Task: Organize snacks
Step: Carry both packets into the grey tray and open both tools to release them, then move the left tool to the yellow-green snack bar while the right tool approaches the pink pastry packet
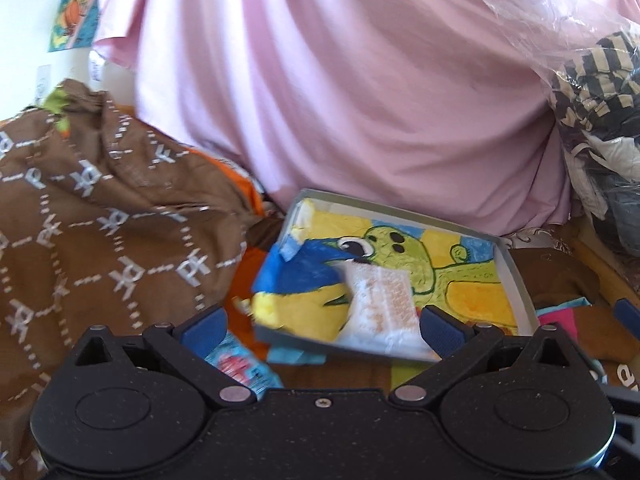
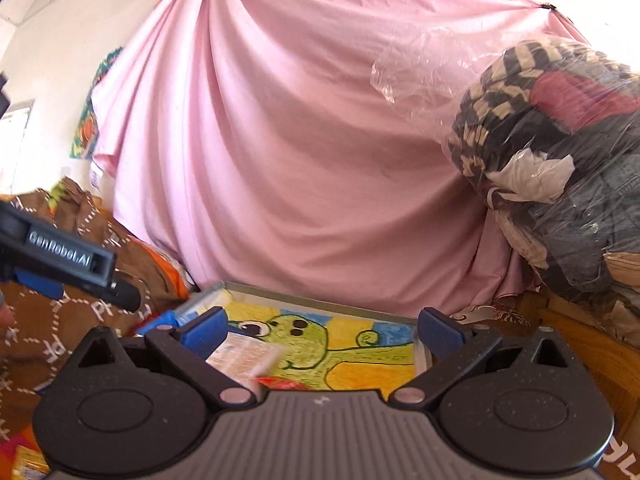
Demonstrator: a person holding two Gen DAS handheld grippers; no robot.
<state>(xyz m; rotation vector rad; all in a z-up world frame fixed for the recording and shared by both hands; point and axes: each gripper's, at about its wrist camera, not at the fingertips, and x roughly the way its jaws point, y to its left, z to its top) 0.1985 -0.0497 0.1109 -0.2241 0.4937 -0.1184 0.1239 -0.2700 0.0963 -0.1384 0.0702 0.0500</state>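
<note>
A shallow grey tray (image 1: pixel 516 280) lined with a green cartoon bear drawing lies on the cluttered surface. A white wafer packet (image 1: pixel 380 304), blurred, rests inside it near the front rim. A blue and yellow packet (image 1: pixel 296 288) overlaps the tray's left edge. My left gripper (image 1: pixel 322 328) hovers open just before the tray, with the white packet beyond its wide-apart fingers and a blue-pink packet (image 1: pixel 244 368) beneath it. My right gripper (image 2: pixel 322 332) is open over the same tray (image 2: pixel 320 302). The white packet (image 2: pixel 244 354) lies by its left finger, next to something red (image 2: pixel 276 382).
A pink sheet (image 2: pixel 300 140) hangs behind the tray. Brown patterned cloth (image 1: pixel 92 216) is heaped on the left. A clear plastic bag of clothes (image 2: pixel 560 160) bulges on the right above a wooden edge (image 2: pixel 592 344). The left gripper's body (image 2: pixel 68 258) shows at the left. A yellow packet (image 2: pixel 24 460) lies bottom left.
</note>
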